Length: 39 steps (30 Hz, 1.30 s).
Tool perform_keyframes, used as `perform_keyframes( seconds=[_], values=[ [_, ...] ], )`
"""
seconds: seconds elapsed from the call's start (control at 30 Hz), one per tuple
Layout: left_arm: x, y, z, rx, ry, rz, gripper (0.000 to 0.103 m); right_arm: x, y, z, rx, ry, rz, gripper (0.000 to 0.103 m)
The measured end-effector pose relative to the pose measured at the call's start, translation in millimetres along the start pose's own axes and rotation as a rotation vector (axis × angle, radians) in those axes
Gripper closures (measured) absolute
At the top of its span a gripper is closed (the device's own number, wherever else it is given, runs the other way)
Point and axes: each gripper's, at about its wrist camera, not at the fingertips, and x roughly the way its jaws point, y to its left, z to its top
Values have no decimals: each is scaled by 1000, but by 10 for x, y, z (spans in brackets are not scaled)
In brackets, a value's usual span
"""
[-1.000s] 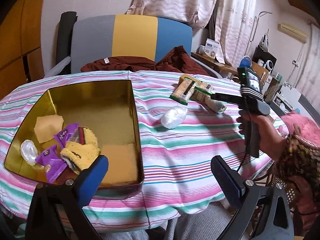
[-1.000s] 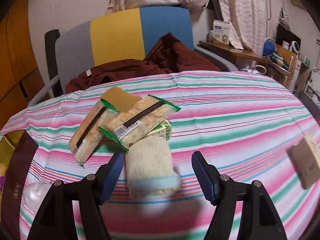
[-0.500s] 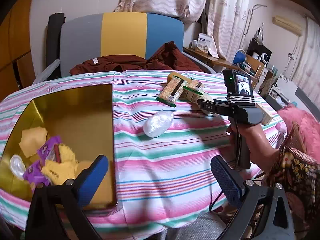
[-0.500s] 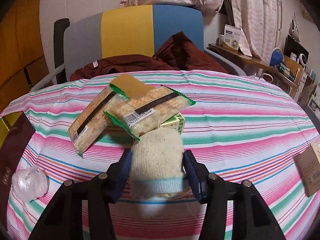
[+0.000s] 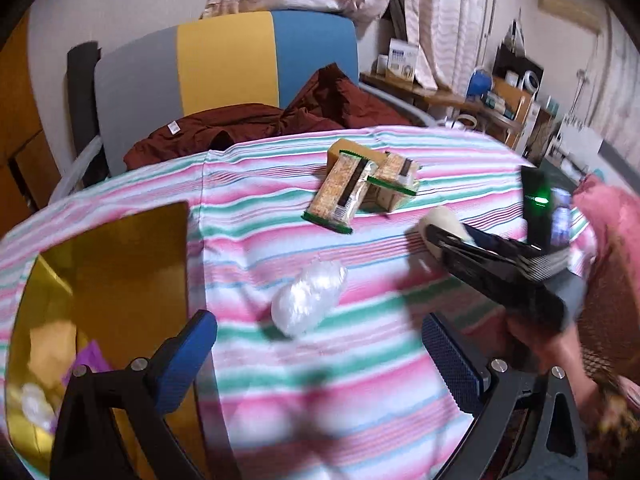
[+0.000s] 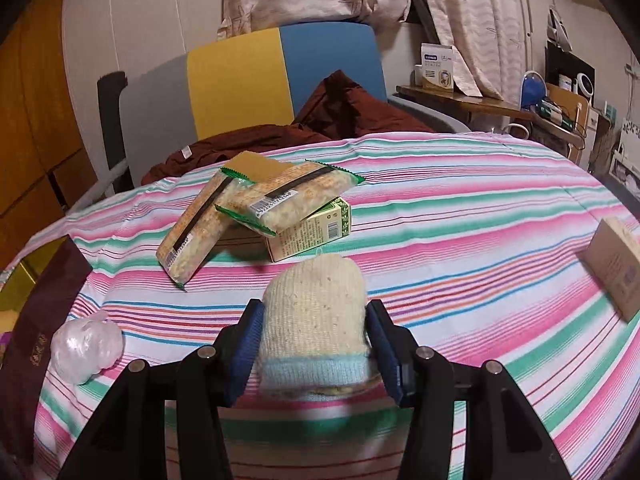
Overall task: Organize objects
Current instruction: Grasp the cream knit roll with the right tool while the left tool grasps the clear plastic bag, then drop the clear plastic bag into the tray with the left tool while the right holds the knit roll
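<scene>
My right gripper (image 6: pixel 316 336) is shut on a rolled cream sock (image 6: pixel 316 292) with a pale blue cuff, its pads pressing both sides. In the left wrist view the same sock (image 5: pixel 440 220) sticks out of that gripper (image 5: pixel 434 240), a little above the striped cloth. My left gripper (image 5: pixel 318 336) is open with nothing in it, just short of a crumpled clear plastic bag (image 5: pixel 308 300). The gold tin (image 5: pixel 120 264) lies at the left with several small items in it. Two cracker packs (image 6: pixel 200 224) (image 6: pixel 288 200) lean on a green carton (image 6: pixel 312 232).
A dark brown lid (image 6: pixel 44 320) lies by the tin at the left edge. A brown cardboard box (image 6: pixel 616 268) sits at the table's right edge. Behind the table stands a chair (image 5: pixel 224 64) with a dark red garment (image 5: pixel 248 124) on it.
The right jaws closed on the sock and drew it back from the packs. My left gripper slid right, from over the tin toward the plastic bag.
</scene>
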Motion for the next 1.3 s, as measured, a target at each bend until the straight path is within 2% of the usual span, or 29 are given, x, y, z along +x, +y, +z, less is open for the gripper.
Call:
perform_keyframes(
  seconds=[0.27, 0.33, 0.43, 0.47, 0.5, 0.57, 0.6, 0.67, 0.8, 0.97, 1.1, 1.3],
  values=[
    [630, -109, 176, 74, 109, 69, 0, 2, 55, -31, -28, -18, -32, 50],
    [745, -107, 166, 83, 129, 88, 4, 1, 42, -36, -23, -21, -28, 50],
    [864, -92, 129, 96, 151, 94, 19, 6, 16, -43, -13, -22, -20, 50],
    [902, -74, 114, 87, 168, 90, 29, 7, 12, -44, -12, -23, -19, 50],
    [932, -49, 96, 67, 185, 76, 34, 4, 16, -49, -12, -24, -19, 50],
    [993, 30, 47, 4, 216, 36, 42, 5, 21, -51, -13, -25, -20, 50],
    [983, 65, 27, -26, 204, 20, 43, 4, 20, -54, -13, -26, -20, 50],
    [976, 43, 16, -24, 194, 26, 46, 6, 23, -55, -12, -27, -20, 50],
    [937, -48, 4, 18, 178, 27, 60, 7, 27, -57, -11, -28, -19, 50],
    [878, -48, -33, 2, 173, 15, 63, 8, 27, -58, -11, -28, -19, 50],
    [809, -5, -54, -48, 174, -18, 64, 9, 52, -59, -18, -28, -29, 50],
    [598, 1, -13, -74, 134, -64, 64, 12, 84, -57, -35, -28, -47, 50]
  ],
)
